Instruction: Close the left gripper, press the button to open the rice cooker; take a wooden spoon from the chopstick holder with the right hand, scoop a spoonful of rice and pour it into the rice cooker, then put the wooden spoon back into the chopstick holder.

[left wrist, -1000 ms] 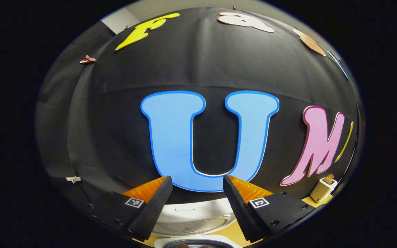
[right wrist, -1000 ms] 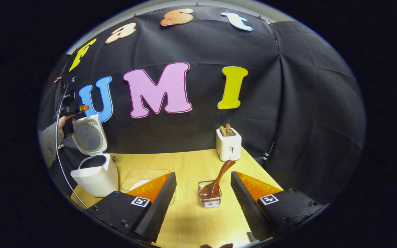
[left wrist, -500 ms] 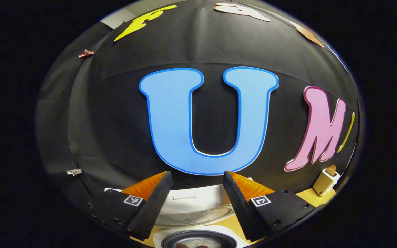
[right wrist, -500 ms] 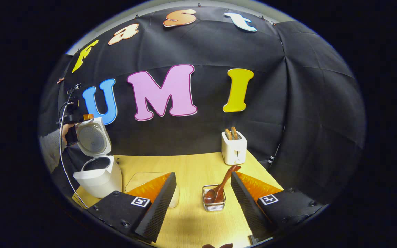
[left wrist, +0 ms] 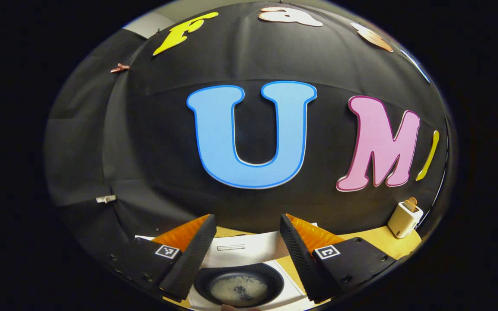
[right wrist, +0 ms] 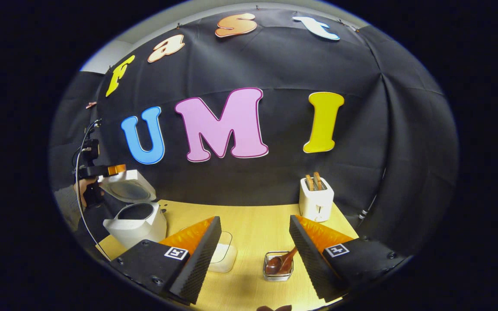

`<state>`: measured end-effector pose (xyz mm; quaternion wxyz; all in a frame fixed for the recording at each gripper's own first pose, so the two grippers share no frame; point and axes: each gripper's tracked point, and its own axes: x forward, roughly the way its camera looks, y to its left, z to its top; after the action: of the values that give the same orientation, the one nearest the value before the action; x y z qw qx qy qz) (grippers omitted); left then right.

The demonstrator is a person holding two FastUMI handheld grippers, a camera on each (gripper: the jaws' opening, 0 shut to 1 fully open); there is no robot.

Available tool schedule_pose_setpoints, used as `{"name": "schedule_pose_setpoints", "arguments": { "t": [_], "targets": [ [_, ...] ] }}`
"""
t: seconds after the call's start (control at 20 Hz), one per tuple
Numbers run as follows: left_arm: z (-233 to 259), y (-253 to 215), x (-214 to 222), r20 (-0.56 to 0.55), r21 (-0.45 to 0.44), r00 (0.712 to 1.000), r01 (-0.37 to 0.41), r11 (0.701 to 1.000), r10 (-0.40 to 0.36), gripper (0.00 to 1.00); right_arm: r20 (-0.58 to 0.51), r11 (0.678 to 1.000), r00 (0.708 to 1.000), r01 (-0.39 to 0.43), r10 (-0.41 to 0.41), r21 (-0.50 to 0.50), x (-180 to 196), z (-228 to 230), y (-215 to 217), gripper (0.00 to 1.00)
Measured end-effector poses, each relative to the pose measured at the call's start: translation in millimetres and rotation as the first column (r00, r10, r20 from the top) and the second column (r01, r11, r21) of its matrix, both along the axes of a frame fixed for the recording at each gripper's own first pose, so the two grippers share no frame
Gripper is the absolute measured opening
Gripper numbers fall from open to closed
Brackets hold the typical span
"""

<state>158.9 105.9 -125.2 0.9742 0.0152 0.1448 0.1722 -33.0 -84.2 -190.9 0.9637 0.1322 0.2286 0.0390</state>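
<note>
The white rice cooker (right wrist: 135, 221) stands at the table's left, its lid (right wrist: 129, 190) hanging about halfway down. My left gripper (right wrist: 102, 170), held by a hand, is at the lid's raised edge. In the left gripper view, my left gripper (left wrist: 247, 218) is open above the lid (left wrist: 249, 249) and the black inner pot (left wrist: 238, 285), which holds something whitish. My right gripper (right wrist: 254, 219) is open over the table. The wooden spoon (right wrist: 280, 263) leans in the clear chopstick holder (right wrist: 278, 275), just inside the right finger.
A clear container of rice (right wrist: 224, 255) sits beside the cooker, partly behind my right gripper's left finger. A white toaster (right wrist: 316, 199) with two slices stands at the back right of the wooden table (right wrist: 249, 220); the same toaster (left wrist: 404, 219) also appears far right.
The cooker lid has swung from upright to about half lowered, with my left gripper following it down. The right gripper view has drawn back and turned, so the spoon holder sits lower between its fingers.
</note>
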Motion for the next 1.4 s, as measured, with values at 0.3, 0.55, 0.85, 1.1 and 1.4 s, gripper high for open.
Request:
{"name": "schedule_pose_setpoints", "arguments": {
  "t": [0.3, 0.55, 0.85, 1.1, 1.4],
  "targets": [
    [-59, -26, -49, -0.098, -0.060, 0.994, -0.061, 0.996, 0.055, 0.96, 0.016, 0.997, 0.997, -0.075, 0.074, 0.036, 19, -3, -3, 0.98],
    [-94, -24, -61, -0.160, -0.093, 0.983, -0.111, 0.989, 0.096, 0.96, 0.010, 0.993, 0.995, -0.104, 0.104, 0.063, 24, -12, -2, 0.98],
    [-125, -21, -65, -0.225, -0.080, 0.968, -0.133, 0.988, 0.112, 0.97, 0.004, 0.989, 0.992, -0.124, 0.125, 0.074, 28, -16, 1, 0.98],
    [-159, -19, -79, -0.311, -0.072, 0.941, -0.166, 0.983, 0.136, 0.97, 0.002, 0.986, 0.990, -0.142, 0.142, 0.085, 31, -19, 6, 0.98],
    [-163, -20, -83, -0.271, -0.041, 0.949, -0.177, 0.983, 0.160, 0.99, 0.008, 0.985, 0.989, -0.149, 0.149, 0.088, 33, -18, 9, 0.98]
  ]
}}
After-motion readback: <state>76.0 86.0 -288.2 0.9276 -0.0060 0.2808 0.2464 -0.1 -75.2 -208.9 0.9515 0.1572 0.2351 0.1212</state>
